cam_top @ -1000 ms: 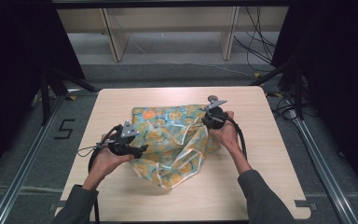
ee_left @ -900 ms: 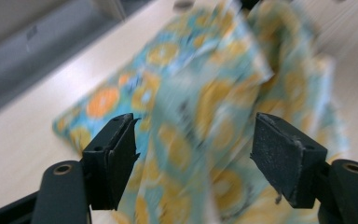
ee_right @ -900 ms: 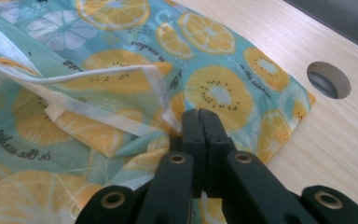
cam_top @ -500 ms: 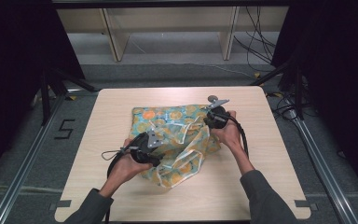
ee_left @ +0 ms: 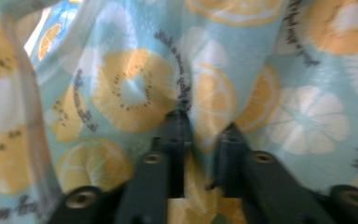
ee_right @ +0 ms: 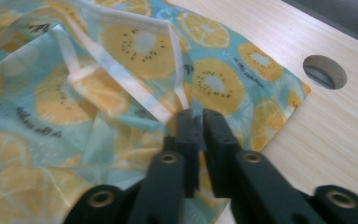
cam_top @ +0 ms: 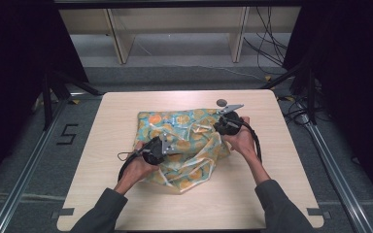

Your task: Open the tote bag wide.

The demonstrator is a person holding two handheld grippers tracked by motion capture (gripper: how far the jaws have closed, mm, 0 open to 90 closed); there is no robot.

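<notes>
A teal cloth (cam_top: pixel 184 145) printed with orange and lemon slices lies crumpled in the middle of the wooden table (cam_top: pixel 281 184). My left gripper (cam_top: pixel 159 149) rests on the cloth's left part. In the left gripper view a bulging fold of the cloth (ee_left: pixel 135 88) sits between the tips of the left gripper (ee_left: pixel 205 123), and the jaws are closed on it. My right gripper (cam_top: pixel 223 124) is at the cloth's right side. In the right gripper view the right gripper (ee_right: pixel 198 116) is shut on a white-hemmed edge of the cloth (ee_right: pixel 121 74).
A round hole (cam_top: pixel 221 102) in the tabletop lies just beyond the cloth's far right corner, near the right gripper. Bare wood surrounds the cloth on all sides. Black frames and cables stand off the table to the left and right.
My left gripper has moved right, from the cloth's left edge onto the cloth, and closed on a fold. The right gripper has kept its hold and place.
</notes>
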